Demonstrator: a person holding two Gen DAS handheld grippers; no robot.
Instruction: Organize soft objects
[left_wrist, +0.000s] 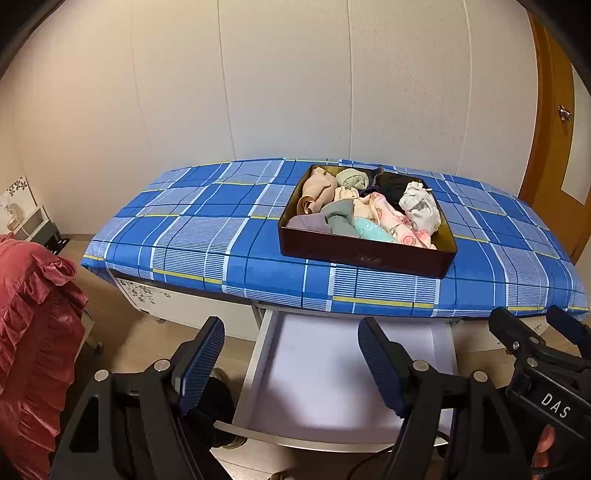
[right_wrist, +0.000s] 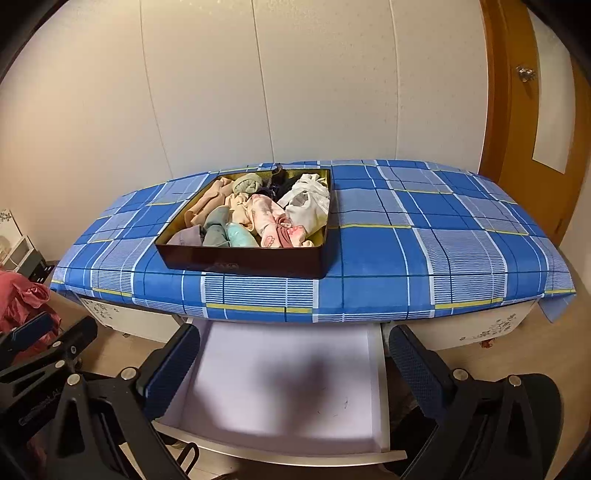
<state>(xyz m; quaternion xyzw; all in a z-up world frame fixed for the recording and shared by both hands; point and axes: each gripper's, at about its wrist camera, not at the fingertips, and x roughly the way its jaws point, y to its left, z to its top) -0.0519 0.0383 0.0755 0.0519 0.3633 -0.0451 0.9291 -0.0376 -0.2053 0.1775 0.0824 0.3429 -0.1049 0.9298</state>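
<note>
Dark box (left_wrist: 364, 254) sits on the tabletop (left_wrist: 207, 229), which is covered in blue plaid cloth, right of centre in the left wrist view and left of centre in the right wrist view. The box is packed with soft garments (left_wrist: 369, 210): beige pieces at the back left, a rolled green one (left_wrist: 352, 178), a grey one, a mint one (left_wrist: 369, 227), a pink printed one (right_wrist: 267, 218), a white bundle (left_wrist: 419, 206) at the right, and something dark at the back.

Below the tabletop edge a white drawer (left_wrist: 332, 373) is pulled out, with nothing visible inside, only shadow on its floor. Cabinet fronts with a flower print stand on either side of it.

Left gripper (left_wrist: 291, 365) hovers over the drawer, fingers (left_wrist: 201, 365) apart, nothing between them. Right gripper (right_wrist: 293, 373) is also over the drawer, fingers (right_wrist: 171, 371) apart and holding nothing. Each gripper shows at the edge of the other's view; they are near each other, not touching.

Red ruffled fabric (left_wrist: 33, 332) is at the left. A wooden door (right_wrist: 517, 110) with a knob is at the right, and a white panelled wall behind. No obstacle between the grippers and the box.
</note>
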